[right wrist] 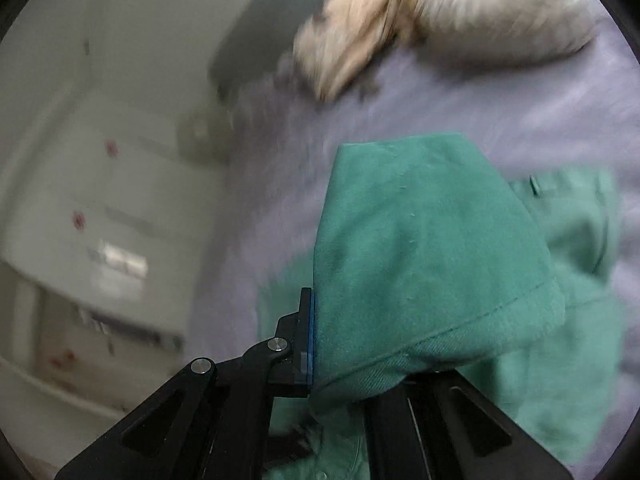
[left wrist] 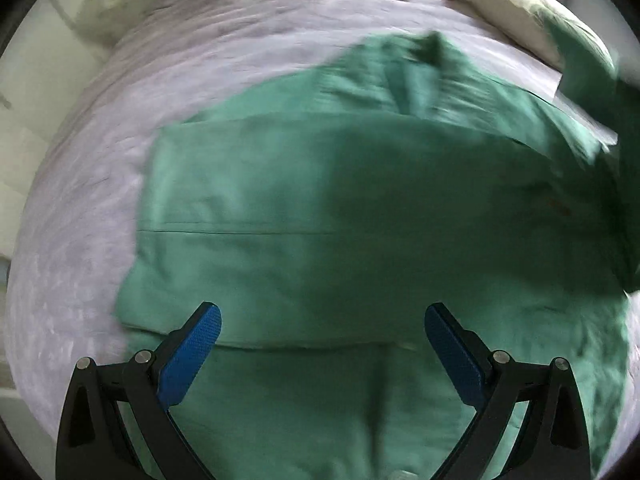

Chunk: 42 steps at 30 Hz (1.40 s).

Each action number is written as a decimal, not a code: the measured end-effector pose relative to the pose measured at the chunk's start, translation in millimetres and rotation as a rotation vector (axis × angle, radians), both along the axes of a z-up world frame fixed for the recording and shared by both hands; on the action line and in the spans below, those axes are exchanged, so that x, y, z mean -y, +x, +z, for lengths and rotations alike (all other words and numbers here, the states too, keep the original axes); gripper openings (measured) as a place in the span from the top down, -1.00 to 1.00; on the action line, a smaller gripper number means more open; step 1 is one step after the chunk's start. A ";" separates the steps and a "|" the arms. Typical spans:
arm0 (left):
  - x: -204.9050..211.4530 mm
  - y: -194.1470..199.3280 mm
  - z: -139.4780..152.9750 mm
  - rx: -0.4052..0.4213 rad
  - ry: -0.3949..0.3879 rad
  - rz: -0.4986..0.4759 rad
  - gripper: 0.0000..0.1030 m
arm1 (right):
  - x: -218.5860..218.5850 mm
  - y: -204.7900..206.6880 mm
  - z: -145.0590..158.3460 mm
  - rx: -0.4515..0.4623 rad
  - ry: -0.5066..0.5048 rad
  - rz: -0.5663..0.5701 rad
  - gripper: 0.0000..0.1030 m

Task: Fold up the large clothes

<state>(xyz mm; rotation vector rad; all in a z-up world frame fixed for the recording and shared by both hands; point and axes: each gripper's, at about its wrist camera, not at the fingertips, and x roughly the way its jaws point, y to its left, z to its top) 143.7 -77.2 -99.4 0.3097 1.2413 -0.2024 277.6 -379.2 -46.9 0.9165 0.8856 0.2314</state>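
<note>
A large green shirt [left wrist: 320, 200] lies spread on a lavender bedsheet [left wrist: 192, 64], one side folded inward, its collar toward the far edge. My left gripper [left wrist: 322, 320] is open just above the shirt's near part and holds nothing. My right gripper [right wrist: 320, 340] is shut on a hemmed part of the green shirt [right wrist: 420, 260] and holds it lifted above the bed; the cloth drapes over and hides the right finger. That lifted part also shows in the left wrist view at the right edge [left wrist: 592, 92].
A beige garment [right wrist: 352, 40] and a pale pillow or bundle [right wrist: 500, 12] lie at the far side of the bed. White cabinets [right wrist: 100, 220] stand to the left beyond the bed edge.
</note>
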 end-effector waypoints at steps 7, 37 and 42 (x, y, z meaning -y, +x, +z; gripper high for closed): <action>-55.5 37.8 -21.8 -0.002 -0.010 0.109 -0.98 | -83.4 15.6 -110.8 -0.297 -0.071 0.110 0.87; -92.7 32.4 -4.5 -0.005 -0.154 0.140 -0.98 | -114.1 -36.6 -34.4 -0.212 -0.406 0.212 -0.25; -31.6 43.4 7.6 0.013 -0.176 -0.014 -0.98 | 2.7 -83.0 -29.5 -0.302 -0.386 -0.131 -0.25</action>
